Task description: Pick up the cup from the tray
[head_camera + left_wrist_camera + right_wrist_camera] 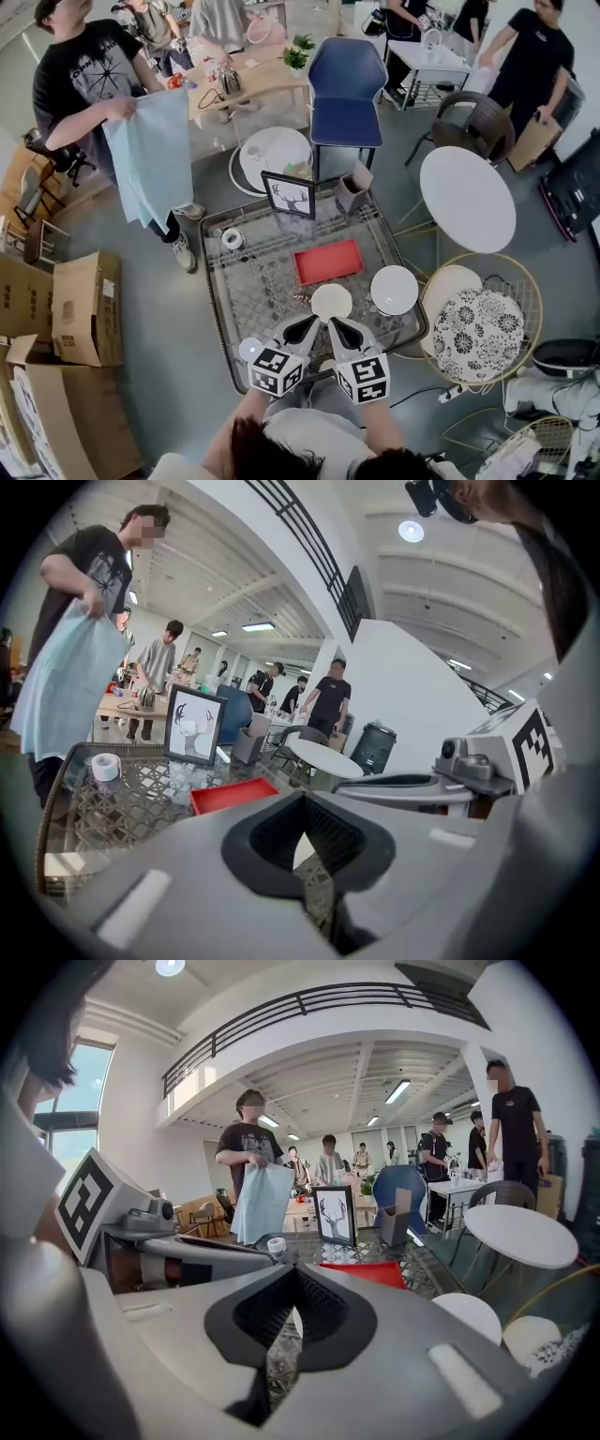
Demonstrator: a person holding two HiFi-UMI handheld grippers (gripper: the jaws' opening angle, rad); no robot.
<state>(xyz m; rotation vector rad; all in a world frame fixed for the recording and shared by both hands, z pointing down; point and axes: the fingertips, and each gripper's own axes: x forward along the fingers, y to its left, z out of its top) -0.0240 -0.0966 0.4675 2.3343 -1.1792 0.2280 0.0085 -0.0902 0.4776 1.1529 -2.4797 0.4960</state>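
Far left, floor: cardboard boxes [82, 309]. Behind them a person [89, 80] stands holding up a light blue cloth [150, 155].

Wire-and-glass table [246, 309], left to right:
- tape roll [232, 238] near the far-left corner
- small white round item [248, 349] at the near edge, just beside the left gripper's marker cube. Too small to say what it is.
- left gripper [304, 327] over the near edge, claw closed, nothing between the jaws; its own view shows only a thin slit with the table behind
- picture frame [289, 195] with a deer print, upright at the far edge
- red tray [328, 261] mid-table, its floor showing plain red
- white disc [331, 302] just in front of the tray, right ahead of both claw tips
- right gripper [337, 324] just beside the left one, tips near each other, claw also closed and empty
- open grey box [353, 188] at the far-right corner
- larger white disc [395, 290] at the right edge

Cup: cannot tell which, if any, of the white round items it is.

Right of the table: a round white side table [467, 199], and nearer, a wire chair with a patterned cushion [481, 335].
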